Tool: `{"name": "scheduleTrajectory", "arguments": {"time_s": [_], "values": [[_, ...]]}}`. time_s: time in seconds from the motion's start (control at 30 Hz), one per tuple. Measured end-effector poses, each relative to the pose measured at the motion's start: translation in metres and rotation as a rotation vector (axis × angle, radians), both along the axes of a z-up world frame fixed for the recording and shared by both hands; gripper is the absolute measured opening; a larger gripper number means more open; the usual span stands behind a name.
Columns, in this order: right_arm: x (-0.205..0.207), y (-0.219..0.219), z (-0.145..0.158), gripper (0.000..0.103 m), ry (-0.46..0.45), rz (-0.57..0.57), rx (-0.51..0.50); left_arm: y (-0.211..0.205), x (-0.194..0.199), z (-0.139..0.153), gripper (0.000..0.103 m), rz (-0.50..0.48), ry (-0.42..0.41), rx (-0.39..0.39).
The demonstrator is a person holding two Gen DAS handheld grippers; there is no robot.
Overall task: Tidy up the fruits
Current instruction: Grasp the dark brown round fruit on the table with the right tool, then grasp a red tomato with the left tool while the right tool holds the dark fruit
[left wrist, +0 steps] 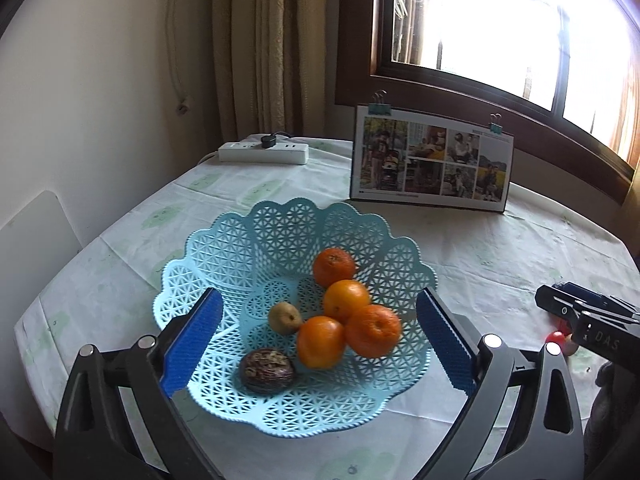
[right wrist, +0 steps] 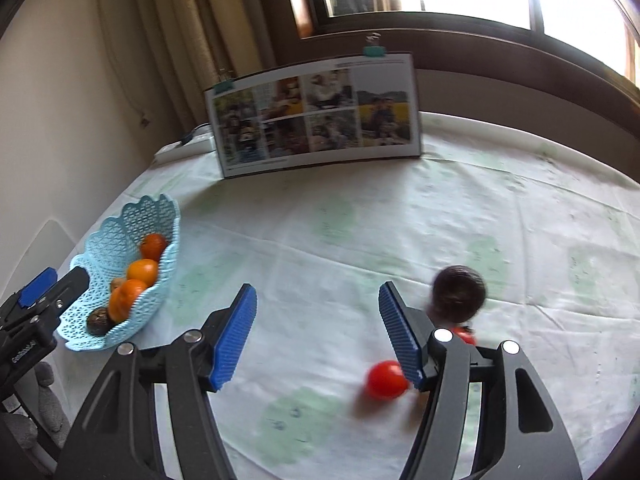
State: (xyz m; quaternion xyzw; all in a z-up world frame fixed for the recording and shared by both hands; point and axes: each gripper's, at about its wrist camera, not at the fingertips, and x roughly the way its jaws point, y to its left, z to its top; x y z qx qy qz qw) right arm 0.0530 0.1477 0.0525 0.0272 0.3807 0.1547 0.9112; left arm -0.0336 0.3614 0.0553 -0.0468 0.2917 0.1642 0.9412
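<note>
Starting at the left, the left gripper (left wrist: 318,332) hovers with jaws spread empty over the blue basket (left wrist: 224,248) of oranges. On the tabletop (right wrist: 360,232), the right gripper (right wrist: 318,334) is nearer the loose fruit: jaws wide apart, empty, red tomato (right wrist: 385,379) beside its right-hand finger, dark round fruit (right wrist: 458,294) further right.

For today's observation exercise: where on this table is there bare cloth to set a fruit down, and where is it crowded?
Free: the wide cloth between the blue basket and the photo board, running right toward the window side. Crowded: the basket's floor, holding four oranges and two other fruits, and the patch by the right gripper, with a red tomato and dark round fruit.
</note>
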Motion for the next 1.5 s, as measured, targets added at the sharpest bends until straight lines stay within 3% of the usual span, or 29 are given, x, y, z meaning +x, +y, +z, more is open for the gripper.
{"name": "scheduleTrajectory", "arguments": {"time_s": [0.47,0.8,1.0,1.2,1.5], "values": [[0.03,-0.067,-0.014,0.068,0.022,-0.164,-0.031,-0.04,0.013,-0.003,0.099,-0.086,0.028,0.021],[0.054,-0.07,-0.038,0.067,0.098,-0.154,-0.059,-0.069,0.019,-0.006,0.099,-0.157,0.044,0.037],[0.055,-0.069,-0.044,0.041,0.117,-0.118,-0.064,-0.086,0.023,-0.009,0.099,-0.197,0.062,0.046],[0.046,-0.081,-0.036,0.04,0.096,-0.123,-0.063,-0.109,0.03,-0.014,0.099,-0.246,0.084,0.065],[0.031,-0.132,-0.026,0.041,0.061,-0.203,-0.065,-0.158,0.05,-0.031,0.099,-0.375,0.132,0.076]]}}
